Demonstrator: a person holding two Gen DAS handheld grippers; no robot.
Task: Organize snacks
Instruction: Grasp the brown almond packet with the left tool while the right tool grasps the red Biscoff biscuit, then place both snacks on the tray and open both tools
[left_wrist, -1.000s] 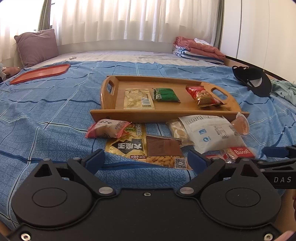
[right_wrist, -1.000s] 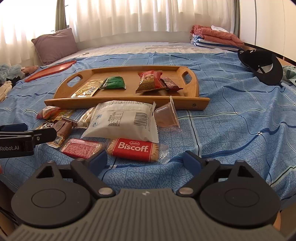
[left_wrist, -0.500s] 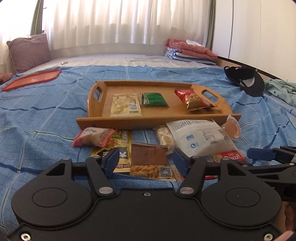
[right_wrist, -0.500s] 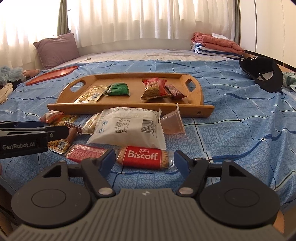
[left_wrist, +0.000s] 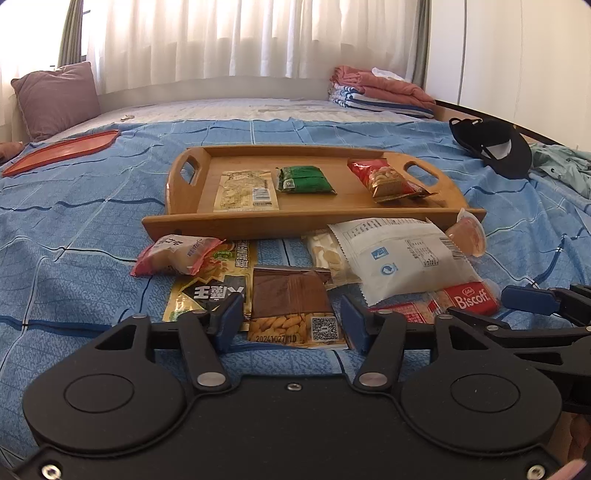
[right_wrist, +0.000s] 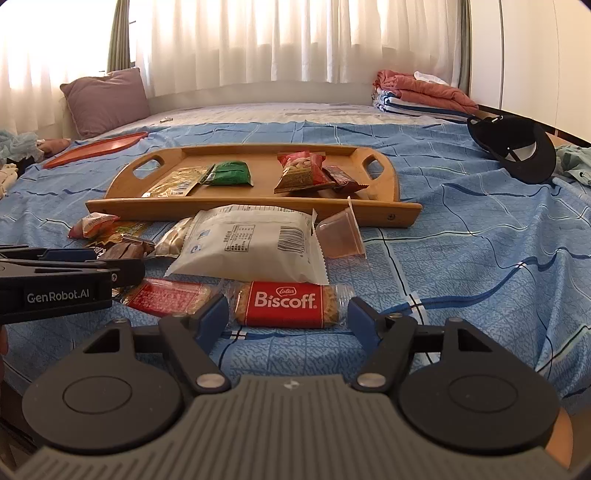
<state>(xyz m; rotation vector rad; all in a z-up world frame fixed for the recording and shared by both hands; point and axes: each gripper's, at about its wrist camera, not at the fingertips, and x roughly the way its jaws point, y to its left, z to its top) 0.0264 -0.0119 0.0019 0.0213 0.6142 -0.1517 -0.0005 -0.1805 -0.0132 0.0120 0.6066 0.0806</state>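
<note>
**Grippers narrowed over loose snacks, nothing picked**

Jaws on both tools stand closer than a second ago. Left gripper (left_wrist: 291, 319) is reopening around the brown peanut packet (left_wrist: 291, 301), pads clear. Right gripper (right_wrist: 288, 319) stands apart around the red Biscoff biscuit pack (right_wrist: 286, 304), not gripping. Both packs lie on the blue bedspread (right_wrist: 480, 266), short of the wooden handled tray (left_wrist: 314, 221). Tray middle and right-hand bedspread are free.

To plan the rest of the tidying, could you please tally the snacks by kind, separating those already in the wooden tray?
Sealed snack packets in the wooden tray: 4
Loose sealed packets on the blue bedspread: 7
Clear plastic jelly cup on the bedspread: 1
Total: 12
</note>
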